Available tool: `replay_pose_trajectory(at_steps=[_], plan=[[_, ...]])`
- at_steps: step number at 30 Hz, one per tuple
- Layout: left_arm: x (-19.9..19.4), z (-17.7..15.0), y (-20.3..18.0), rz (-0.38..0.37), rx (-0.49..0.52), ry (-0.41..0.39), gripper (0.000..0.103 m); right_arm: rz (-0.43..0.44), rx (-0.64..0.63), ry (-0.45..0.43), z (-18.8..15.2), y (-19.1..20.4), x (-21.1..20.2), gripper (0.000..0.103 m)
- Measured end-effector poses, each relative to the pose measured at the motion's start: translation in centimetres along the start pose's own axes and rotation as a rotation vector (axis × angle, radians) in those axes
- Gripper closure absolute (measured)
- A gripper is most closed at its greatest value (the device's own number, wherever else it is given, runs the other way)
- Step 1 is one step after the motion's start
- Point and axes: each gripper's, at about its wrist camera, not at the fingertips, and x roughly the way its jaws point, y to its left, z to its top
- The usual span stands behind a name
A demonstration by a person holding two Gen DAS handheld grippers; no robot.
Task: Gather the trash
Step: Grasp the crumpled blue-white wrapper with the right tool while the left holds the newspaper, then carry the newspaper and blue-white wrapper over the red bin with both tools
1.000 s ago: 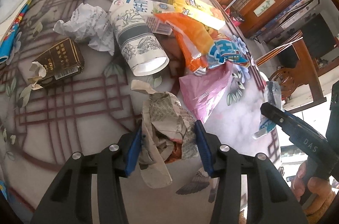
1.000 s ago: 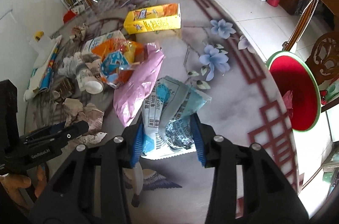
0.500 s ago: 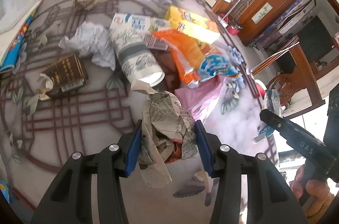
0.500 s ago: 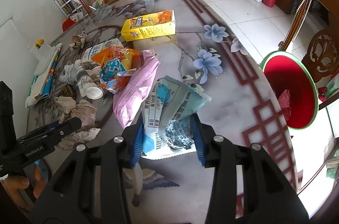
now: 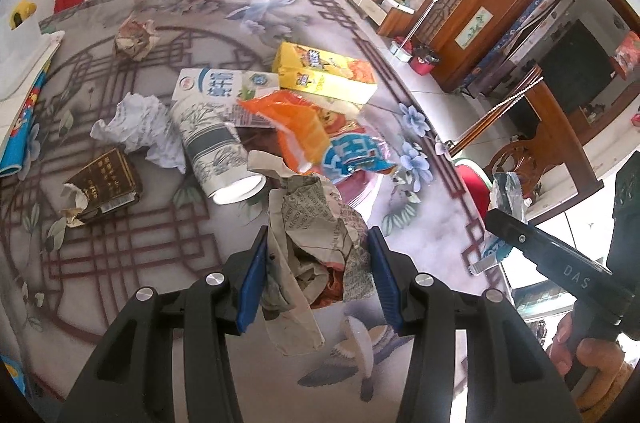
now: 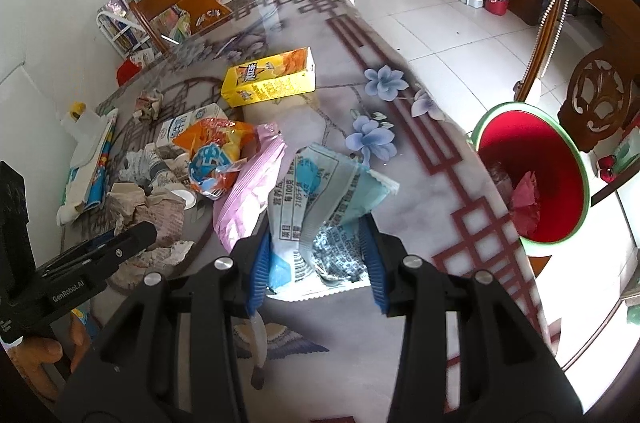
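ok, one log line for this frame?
left gripper: shut on crumpled newspaper wad | right gripper: shut on light-blue foil wrapper | red bin: beside table

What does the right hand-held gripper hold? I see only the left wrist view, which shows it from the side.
Observer: The right hand-held gripper is shut on a pale blue printed plastic wrapper.
Operator: Where is a bin?
Observer: A round red bin with a green rim stands beside the patterned table, at its edge, right of the wrapper.
Operator: Is it empty?
Observer: No, a crumpled pink scrap lies inside.
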Motion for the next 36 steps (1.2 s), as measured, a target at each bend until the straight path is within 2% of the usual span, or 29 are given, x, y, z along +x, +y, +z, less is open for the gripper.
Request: replay_pose_trajectory(at_steps=[13, 27, 36], plan=[[0.5, 1.1, -4.1, -0.059, 0.076, -0.014, 0.058, -0.02, 0.052, -0.019, -0.2, -2.5, -1.1, 0.062], [1.5, 1.5, -8.2, -0.079, 0.111, -0.01, 0.058, -0.041, 0.119, -0.026, -0.2, -7.3, -2.3, 0.062], [2.8, 2.2, -12.6, -0.096, 0.139, -0.015, 0.058, -0.054, 0.144, -0.036, 0.7, -11.4, -3.2, 0.062]])
